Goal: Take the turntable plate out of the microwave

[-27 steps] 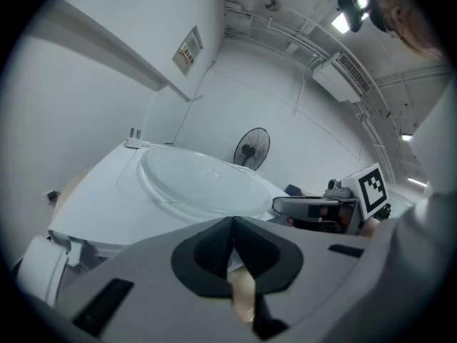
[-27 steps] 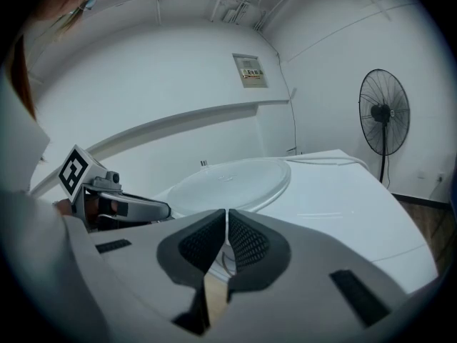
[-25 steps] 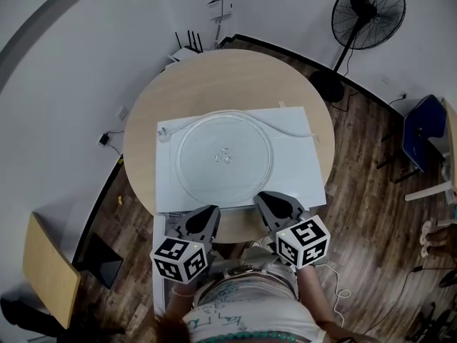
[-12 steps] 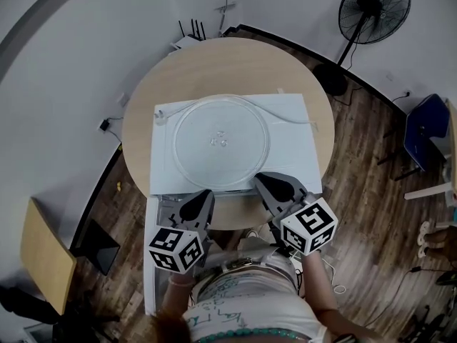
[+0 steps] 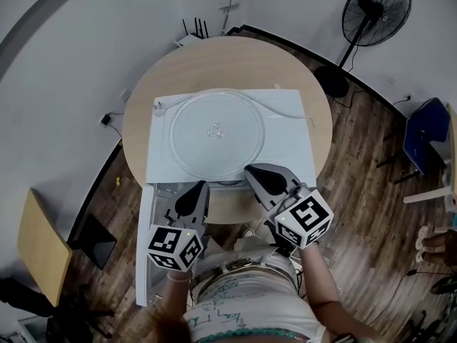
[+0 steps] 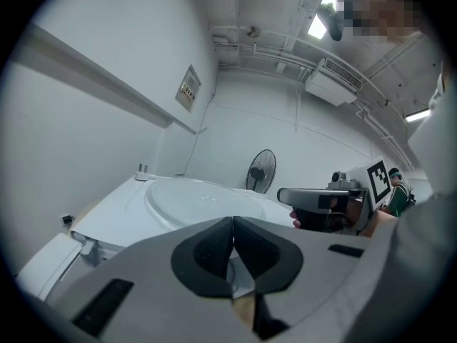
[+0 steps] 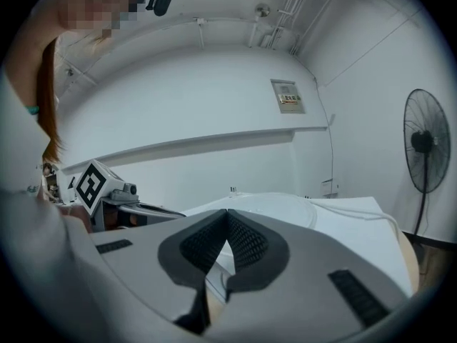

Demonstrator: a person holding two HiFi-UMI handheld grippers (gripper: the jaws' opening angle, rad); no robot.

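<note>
**Up & rolled: right tool (image 5: 255, 174); both tools shut, empty**

Since 1st frame the right tool has lifted, tip now just by the plate's near rim. Its jaws just closed the last bit, nothing btwn them. Left tool (image 5: 194, 195) sits lower, at the microwave (image 5: 158, 168) front edge, pads together, nothing held. Turntable plate (image 5: 218, 136) lies flat on the microwave's roof, straight ahead of both. It's round, so no long axis; right tool is nearer. Head view shows the whole plate & counter (image 5: 214, 63); only gripper views show the pads meeting.

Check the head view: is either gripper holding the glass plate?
No, the glass plate lies flat on the white microwave; the left gripper and right gripper are shut and empty.
</note>
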